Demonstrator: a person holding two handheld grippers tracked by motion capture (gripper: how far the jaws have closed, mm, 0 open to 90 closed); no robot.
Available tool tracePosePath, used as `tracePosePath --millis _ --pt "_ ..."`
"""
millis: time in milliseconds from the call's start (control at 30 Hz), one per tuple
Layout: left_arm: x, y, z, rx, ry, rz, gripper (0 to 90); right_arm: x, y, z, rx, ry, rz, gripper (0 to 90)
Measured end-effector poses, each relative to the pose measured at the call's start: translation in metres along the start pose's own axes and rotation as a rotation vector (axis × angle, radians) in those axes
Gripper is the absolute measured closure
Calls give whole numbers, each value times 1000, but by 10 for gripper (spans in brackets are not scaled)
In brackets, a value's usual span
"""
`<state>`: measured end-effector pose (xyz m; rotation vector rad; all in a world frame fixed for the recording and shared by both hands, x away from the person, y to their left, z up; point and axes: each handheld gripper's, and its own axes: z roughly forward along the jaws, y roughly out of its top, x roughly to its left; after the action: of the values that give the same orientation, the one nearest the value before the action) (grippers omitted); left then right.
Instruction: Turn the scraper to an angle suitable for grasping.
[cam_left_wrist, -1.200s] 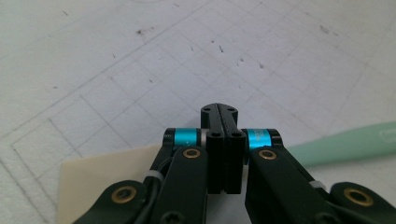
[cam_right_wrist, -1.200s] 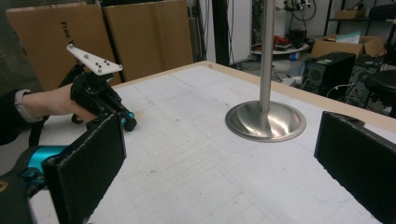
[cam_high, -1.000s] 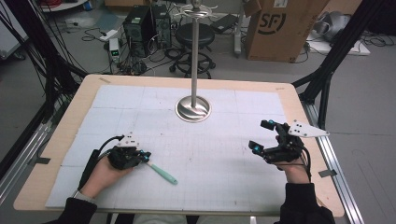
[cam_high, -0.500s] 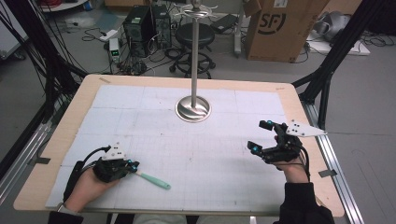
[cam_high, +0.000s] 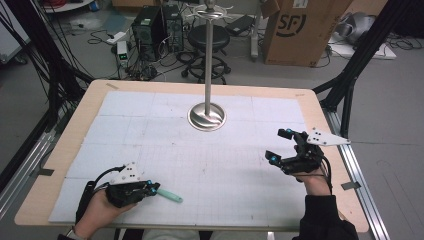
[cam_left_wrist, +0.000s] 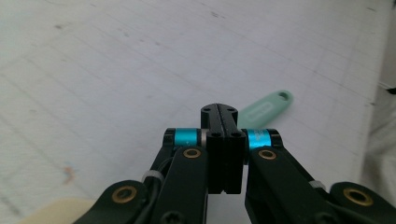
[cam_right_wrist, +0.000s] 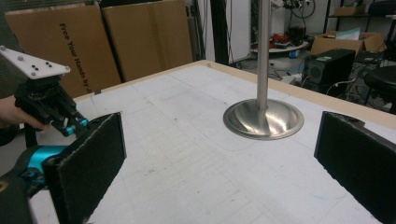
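Observation:
My left gripper (cam_high: 154, 189) rests low at the near left of the table, its jaws pressed together (cam_left_wrist: 218, 109). It is shut on one end of a mint-green handled tool (cam_high: 170, 196), whose free end with a hole (cam_left_wrist: 266, 106) sticks out past the tips over the white mat. My right gripper (cam_high: 279, 145) hovers near the table's right side, wide open with nothing between its black pads (cam_right_wrist: 88, 163). It faces the metal stand (cam_right_wrist: 263, 119), and the left gripper (cam_right_wrist: 51, 109) appears at the far left of that view.
A tall metal pole on a round base (cam_high: 207, 116) stands at the back middle of the white gridded mat (cam_high: 150, 130). The wooden table edge (cam_high: 65, 145) frames the mat. Cardboard boxes, a stool and computer cases lie on the floor beyond.
My left gripper has drawn back toward the near edge, taking the green tool with it. The right gripper has stayed put and open.

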<state>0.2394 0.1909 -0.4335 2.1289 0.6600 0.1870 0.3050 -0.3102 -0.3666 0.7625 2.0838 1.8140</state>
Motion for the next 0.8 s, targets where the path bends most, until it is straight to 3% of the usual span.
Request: tracePosePath --millis 233,400,533,700,800 --pt "-13 -1 13 60 -42 52 900 1 0 1 5 9 1 9" --pt "-12 2 21 77 -67 72 900 1 0 2 8 9 -1 9" --pt "-6 5 27 69 -77 64 900 2 0 1 9 9 -4 9" --pt "4 13 36 56 -30 32 900 2 0 2 16 7 -8 9" --pt "15 17 41 44 -9 -64 900 3 -1 3 23 11 -7 9"
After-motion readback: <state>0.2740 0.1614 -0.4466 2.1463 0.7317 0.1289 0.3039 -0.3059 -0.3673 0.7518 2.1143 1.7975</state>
